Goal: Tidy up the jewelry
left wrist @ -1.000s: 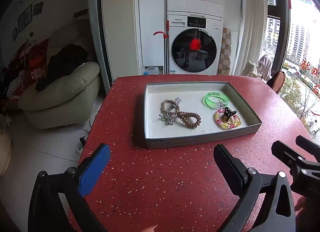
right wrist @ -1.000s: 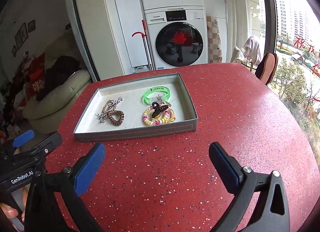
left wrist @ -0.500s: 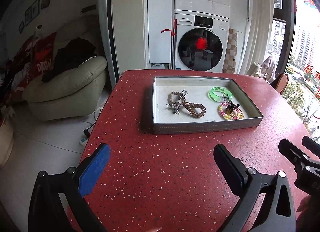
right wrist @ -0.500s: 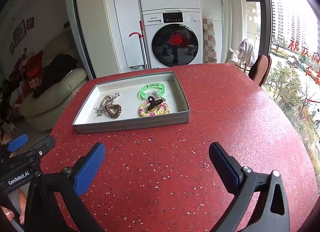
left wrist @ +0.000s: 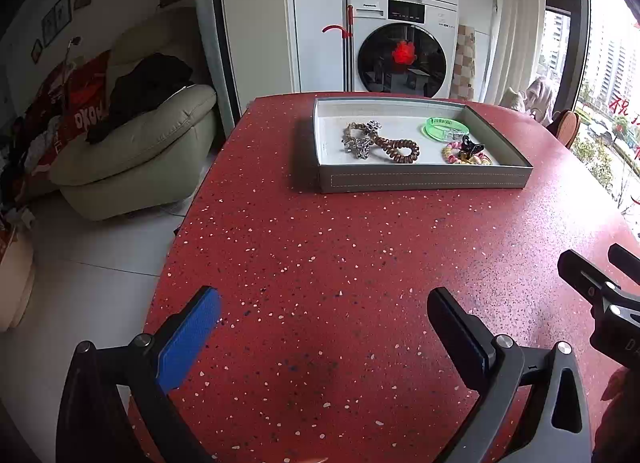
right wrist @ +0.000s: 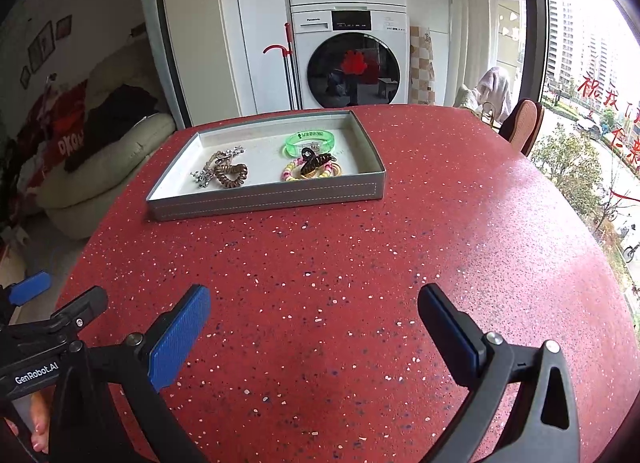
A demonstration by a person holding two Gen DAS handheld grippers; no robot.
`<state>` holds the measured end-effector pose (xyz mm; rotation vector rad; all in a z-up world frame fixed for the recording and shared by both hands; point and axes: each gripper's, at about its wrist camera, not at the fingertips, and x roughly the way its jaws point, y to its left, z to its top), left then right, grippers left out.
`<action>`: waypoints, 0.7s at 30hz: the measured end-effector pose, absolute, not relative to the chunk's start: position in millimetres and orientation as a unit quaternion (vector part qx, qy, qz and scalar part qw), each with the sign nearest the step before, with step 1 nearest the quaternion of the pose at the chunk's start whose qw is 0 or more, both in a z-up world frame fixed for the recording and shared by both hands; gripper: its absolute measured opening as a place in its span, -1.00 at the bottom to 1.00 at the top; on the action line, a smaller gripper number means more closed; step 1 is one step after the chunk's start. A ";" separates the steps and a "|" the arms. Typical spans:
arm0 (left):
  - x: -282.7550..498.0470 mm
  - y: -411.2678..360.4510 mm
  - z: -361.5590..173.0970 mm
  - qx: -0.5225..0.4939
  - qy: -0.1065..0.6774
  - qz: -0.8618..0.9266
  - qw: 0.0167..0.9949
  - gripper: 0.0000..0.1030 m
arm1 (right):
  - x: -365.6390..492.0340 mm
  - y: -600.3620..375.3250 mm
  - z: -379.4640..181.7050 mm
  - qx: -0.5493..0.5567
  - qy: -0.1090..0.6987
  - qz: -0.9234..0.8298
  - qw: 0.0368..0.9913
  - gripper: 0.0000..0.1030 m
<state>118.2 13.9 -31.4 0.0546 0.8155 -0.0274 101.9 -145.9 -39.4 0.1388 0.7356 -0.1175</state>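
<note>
Both the left gripper point(left wrist: 324, 327) and the right gripper point(right wrist: 314, 317) hovered low over the near part of the red speckled desk point(left wrist: 360, 255), fingers spread wide and empty. In the shallow grey tray point(left wrist: 424, 180) at the far side lay, from left, a silver chain point(left wrist: 360, 143), brown spiral hair tie point(left wrist: 400, 149), green plastic bangle point(left wrist: 444, 129) and black claw clip point(right wrist: 316, 161) on a beaded bracelet point(left wrist: 466, 157). Nothing remained loose outside, so gathering looked finished.

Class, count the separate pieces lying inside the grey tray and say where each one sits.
5, as far as shows: silver chain and brown coil tie at the tray's left; green bangle back right; beaded bracelet front right, black claw clip on it. Smaller pieces may hide underneath.
</note>
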 end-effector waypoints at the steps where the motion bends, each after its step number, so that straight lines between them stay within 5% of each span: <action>1: 116.3 14.7 -33.3 0.028 0.397 -0.013 0.917 1.00 | 99.7 -144.8 -41.6 0.065 0.358 -0.059 0.930 1.00; 21: 104.0 21.4 -35.7 0.023 0.389 -0.013 0.921 1.00 | 85.2 -152.4 -39.5 0.076 0.331 -0.078 0.937 1.00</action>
